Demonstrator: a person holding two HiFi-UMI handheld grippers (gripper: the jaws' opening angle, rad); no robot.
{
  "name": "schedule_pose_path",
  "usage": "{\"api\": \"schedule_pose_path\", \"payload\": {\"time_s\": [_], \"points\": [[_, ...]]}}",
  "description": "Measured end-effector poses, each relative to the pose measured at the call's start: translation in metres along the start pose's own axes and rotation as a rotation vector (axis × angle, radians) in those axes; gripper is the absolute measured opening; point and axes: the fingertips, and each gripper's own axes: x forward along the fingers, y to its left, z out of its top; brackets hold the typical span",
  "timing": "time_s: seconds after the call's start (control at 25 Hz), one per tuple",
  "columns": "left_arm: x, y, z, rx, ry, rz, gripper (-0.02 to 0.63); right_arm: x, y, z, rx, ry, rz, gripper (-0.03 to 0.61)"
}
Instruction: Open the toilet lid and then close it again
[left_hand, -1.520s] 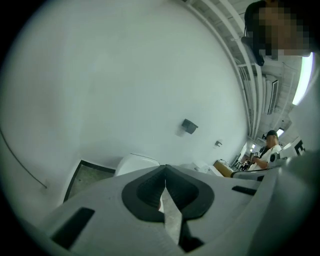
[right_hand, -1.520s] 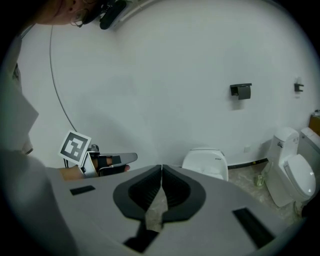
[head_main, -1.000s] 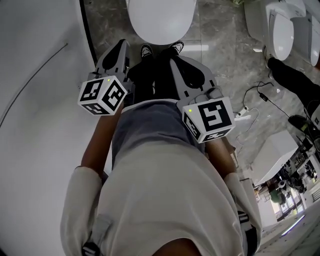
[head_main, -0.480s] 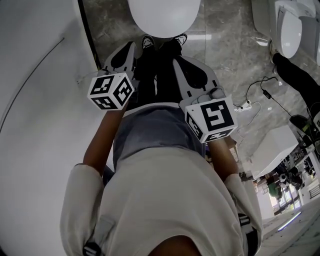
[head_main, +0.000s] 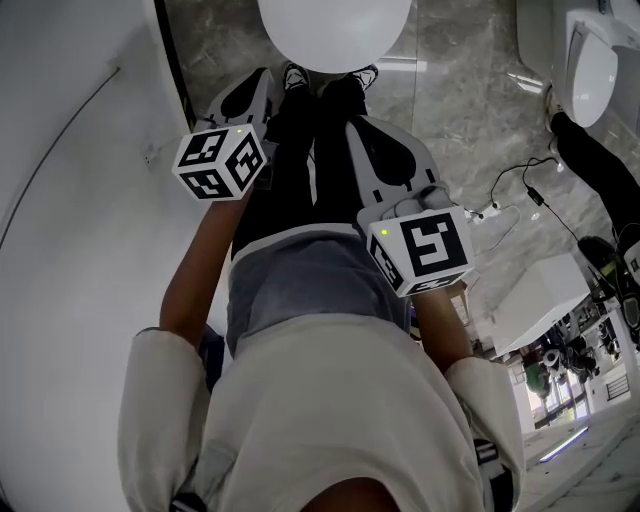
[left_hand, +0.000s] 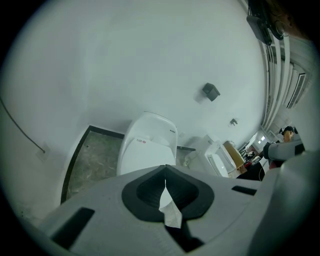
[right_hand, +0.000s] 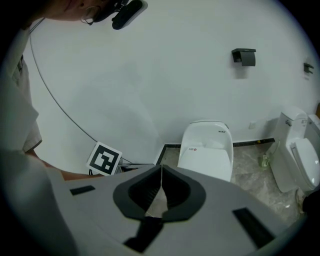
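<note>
Ahead, toilet lid (head_main: 335, 30) lies down, straight beyond both tips; left gripper (head_main: 262, 82) and right gripper (head_main: 352, 125) closed, empty; left seemingly nearer.

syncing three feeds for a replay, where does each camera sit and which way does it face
Head view: on the person's head, facing steeply down at torso, legs, left tool, right tool and toilet.
Left gripper view: on the left tool, facing along its shut jaws toward the toilet.
Right gripper view: on the right tool, facing the toilet; a sleeve and the left tool's marker cube show.
Shared: all see the toilet.
</note>
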Motion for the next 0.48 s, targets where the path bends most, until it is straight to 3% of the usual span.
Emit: {"api": "schedule_pose_path", "payload": {"time_s": [0.48], "points": [[0.04, 0.033, -0.036, -0.061, 0.036, 0.041, 0.008, 0.028, -0.028, -0.026, 0.062, 0.031, -0.031, 0.011]]}}
